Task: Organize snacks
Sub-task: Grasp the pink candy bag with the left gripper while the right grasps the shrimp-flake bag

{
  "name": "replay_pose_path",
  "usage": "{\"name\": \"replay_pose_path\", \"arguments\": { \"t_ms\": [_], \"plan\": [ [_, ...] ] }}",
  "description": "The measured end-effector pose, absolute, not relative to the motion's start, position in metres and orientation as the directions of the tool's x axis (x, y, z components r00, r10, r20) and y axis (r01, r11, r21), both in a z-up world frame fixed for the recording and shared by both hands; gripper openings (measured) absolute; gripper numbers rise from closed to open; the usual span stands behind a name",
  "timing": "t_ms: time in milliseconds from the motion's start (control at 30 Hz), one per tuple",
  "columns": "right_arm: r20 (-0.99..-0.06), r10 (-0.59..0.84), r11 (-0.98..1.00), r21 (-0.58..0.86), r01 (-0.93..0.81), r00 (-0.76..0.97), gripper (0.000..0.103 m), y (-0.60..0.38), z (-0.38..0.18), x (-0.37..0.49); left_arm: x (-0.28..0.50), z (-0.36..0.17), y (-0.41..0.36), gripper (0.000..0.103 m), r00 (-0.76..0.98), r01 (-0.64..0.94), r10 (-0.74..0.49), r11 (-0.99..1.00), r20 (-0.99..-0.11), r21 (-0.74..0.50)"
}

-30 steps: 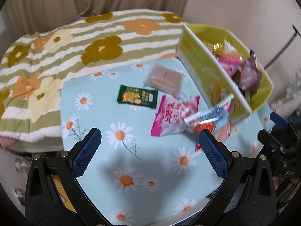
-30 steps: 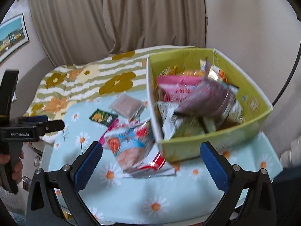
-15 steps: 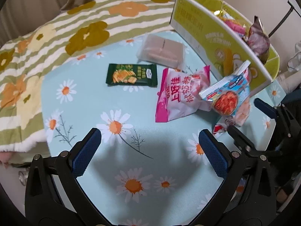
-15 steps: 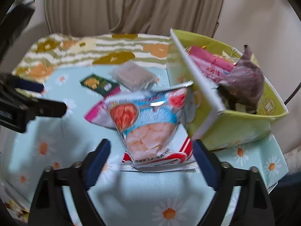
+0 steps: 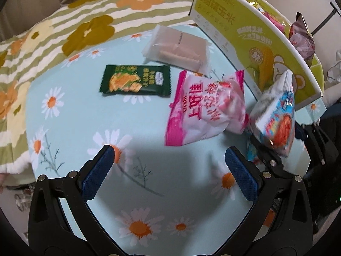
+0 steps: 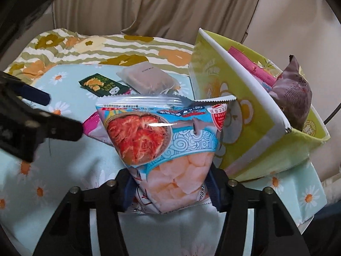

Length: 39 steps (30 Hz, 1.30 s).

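A blue shrimp-chip bag [image 6: 164, 140] stands upright beside the yellow-green snack box [image 6: 240, 115]. My right gripper [image 6: 170, 189] has its jaws closing, and the blue pads squeeze the bag's lower end. The left wrist view shows the same bag [image 5: 275, 117] at the right, against the box [image 5: 251, 36]. My left gripper [image 5: 170, 166] is open over the daisy tablecloth with nothing between its fingers. Ahead of it lie a pink candy bag [image 5: 208, 108], a dark green cracker packet [image 5: 134, 81] and a clear wafer pack [image 5: 179, 47].
The box holds several snacks, among them a purple-brown bag [image 6: 294, 93] that sticks up above its rim. A striped flowered blanket [image 5: 74, 27] lies beyond the table's far edge. Curtains hang behind. The table's front right edge [image 6: 309, 211] is close to the box.
The right gripper's jaws have come in from wide open onto the shrimp-chip bag. Both grippers have sunk toward the table, and the snacks look nearer in the left wrist view.
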State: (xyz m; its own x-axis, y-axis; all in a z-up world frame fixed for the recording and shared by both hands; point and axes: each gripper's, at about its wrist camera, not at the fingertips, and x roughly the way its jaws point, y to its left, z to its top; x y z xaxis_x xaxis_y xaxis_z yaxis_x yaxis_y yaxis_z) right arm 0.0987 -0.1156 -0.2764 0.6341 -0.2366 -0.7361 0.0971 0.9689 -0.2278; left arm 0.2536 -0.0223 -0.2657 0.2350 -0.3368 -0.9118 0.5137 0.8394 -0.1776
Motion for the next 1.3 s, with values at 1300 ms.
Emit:
{"name": "replay_pose_path", "arguments": {
  "t_ms": [1300],
  "plan": [
    [-0.776,0.006,0.994,0.076,0.084,0.631,0.044,-0.166,-0.246,0.046,0.274,-0.279,-0.051,0.102,0.074,0.59,-0.499,0.72,-0.864,-0.366]
  ]
}}
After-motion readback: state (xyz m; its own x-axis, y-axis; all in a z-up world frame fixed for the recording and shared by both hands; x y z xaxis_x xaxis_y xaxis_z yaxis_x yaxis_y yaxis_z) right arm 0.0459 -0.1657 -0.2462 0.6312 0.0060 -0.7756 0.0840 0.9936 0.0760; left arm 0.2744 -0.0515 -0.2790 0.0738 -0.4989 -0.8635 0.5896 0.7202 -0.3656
